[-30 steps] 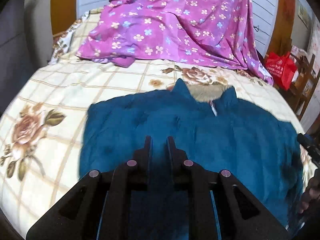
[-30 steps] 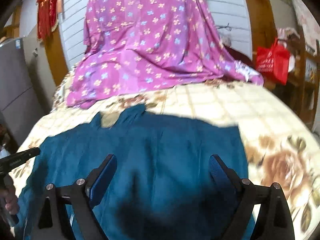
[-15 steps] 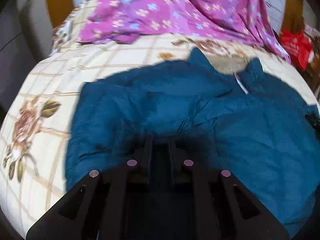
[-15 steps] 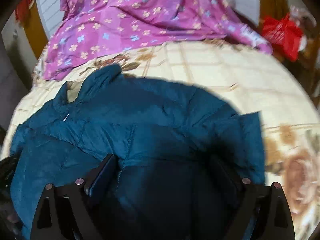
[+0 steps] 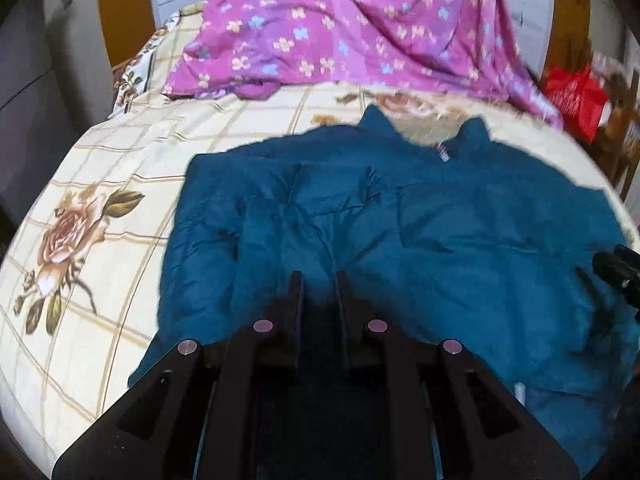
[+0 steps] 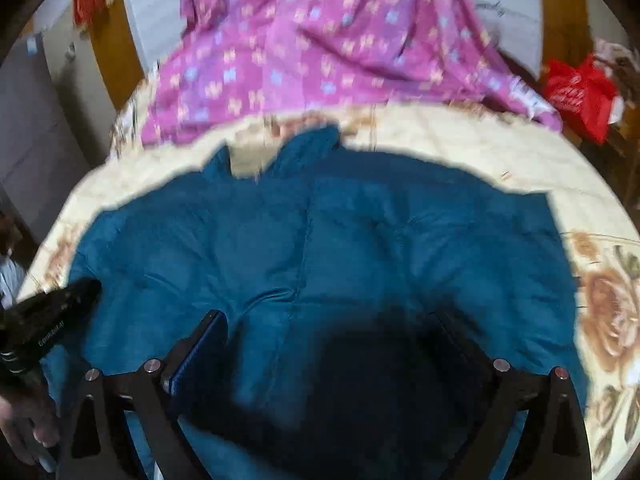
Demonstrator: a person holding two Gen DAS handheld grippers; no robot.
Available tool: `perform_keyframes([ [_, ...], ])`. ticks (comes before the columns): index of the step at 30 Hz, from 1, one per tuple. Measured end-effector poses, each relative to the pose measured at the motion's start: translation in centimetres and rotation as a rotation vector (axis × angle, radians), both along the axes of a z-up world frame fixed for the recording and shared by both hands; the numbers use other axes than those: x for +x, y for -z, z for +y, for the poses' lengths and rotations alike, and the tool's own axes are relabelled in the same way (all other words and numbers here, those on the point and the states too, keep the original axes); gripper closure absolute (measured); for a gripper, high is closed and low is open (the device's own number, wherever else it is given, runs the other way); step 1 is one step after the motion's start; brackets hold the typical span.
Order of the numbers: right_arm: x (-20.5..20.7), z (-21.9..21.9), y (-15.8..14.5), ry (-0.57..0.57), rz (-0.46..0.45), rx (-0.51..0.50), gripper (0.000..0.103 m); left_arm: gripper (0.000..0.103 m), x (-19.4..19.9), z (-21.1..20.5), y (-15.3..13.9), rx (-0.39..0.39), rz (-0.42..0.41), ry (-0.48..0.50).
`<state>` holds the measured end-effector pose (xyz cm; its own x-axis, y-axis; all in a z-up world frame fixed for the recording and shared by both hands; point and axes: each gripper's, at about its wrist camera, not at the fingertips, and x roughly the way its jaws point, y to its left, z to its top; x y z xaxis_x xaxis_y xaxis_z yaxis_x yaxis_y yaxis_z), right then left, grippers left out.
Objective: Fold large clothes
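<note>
A large teal padded jacket [image 5: 400, 232] lies spread on the bed, collar toward the far side; it also fills the right wrist view [image 6: 320, 264]. Its sleeves look folded in over the body. My left gripper [image 5: 319, 280] hovers over the jacket's near left part with its fingers close together and nothing visibly between them. My right gripper [image 6: 332, 328] is wide open over the jacket's near right part, holding nothing. The left gripper's body [image 6: 44, 320] shows at the left edge of the right wrist view.
The bed has a cream sheet with rose prints [image 5: 76, 224]. A purple flowered cloth [image 5: 360, 28] hangs down onto the far side of the bed. A red bag [image 5: 576, 96] stands at the far right. Grey cabinets [image 5: 32, 80] are on the left.
Both grippers dipped close to the jacket and have drawn back and up. The jacket now lies with more creases and its sides folded in.
</note>
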<state>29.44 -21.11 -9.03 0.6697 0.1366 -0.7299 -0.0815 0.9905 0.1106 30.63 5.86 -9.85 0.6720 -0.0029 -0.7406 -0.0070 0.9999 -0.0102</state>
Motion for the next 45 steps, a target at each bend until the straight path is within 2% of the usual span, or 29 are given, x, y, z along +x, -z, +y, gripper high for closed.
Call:
perform_keyframes([
  [2,-1.8,-0.8,-1.3,0.020,-0.056,0.028,0.005,0.089,-1.1,0.1,0.2,-0.057,0.000,0.011],
  [3,-2.4,-1.2,-1.3,0.031,-0.066,0.050,0.005,0.084,-1.3,-0.2,0.8,-0.066,0.018,0.017],
  [4,-3.2,-1.6,-1.1,0.054,-0.063,0.077,0.003,0.084,-1.5,-0.6,1.8,-0.052,0.034,0.023],
  [6,-3.6,-2.2,1.6,0.104,0.031,0.117,0.000,0.084,-1.8,-1.4,2.8,-0.004,0.015,0.035],
  [7,-3.3,-2.0,3.1,0.110,0.079,0.112,0.000,0.084,-1.8,-1.6,2.9,0.004,0.010,0.034],
  [8,-3.4,-1.7,4.1,0.098,0.080,0.084,0.000,0.084,-1.9,-1.6,3.0,0.007,0.005,0.031],
  [9,-3.6,-1.2,4.2,0.088,0.052,0.053,0.000,0.084,-2.1,-1.6,3.1,0.004,-0.002,0.028],
  [12,-3.3,0.1,4.1,0.091,0.061,-0.026,0.000,0.084,-2.3,-1.1,3.4,-0.030,-0.021,0.022],
  [26,-3.7,-0.6,4.2,0.094,0.045,-0.024,0.000,0.084,-2.3,-1.1,3.4,-0.026,-0.028,0.017],
  [28,-3.7,-0.7,4.3,0.093,0.046,-0.016,0.000,0.079,-2.5,-1.2,3.3,0.002,-0.037,0.002],
  [29,-3.7,-0.8,4.3,0.092,0.046,-0.010,0.000,0.072,-2.6,-1.4,3.2,0.028,-0.045,-0.008],
  [30,-3.7,-0.9,4.3,0.091,0.047,-0.001,0.000,0.071,-2.4,-1.7,3.2,0.050,-0.039,-0.012],
  [36,-3.7,-1.0,4.3,0.091,0.046,0.002,0.000,0.070,-2.4,-2.3,3.4,0.115,-0.037,-0.018],
  [45,-3.6,-1.0,4.2,0.092,0.043,0.007,0.000,0.069,-2.5,-2.4,3.5,0.130,-0.037,-0.019],
])
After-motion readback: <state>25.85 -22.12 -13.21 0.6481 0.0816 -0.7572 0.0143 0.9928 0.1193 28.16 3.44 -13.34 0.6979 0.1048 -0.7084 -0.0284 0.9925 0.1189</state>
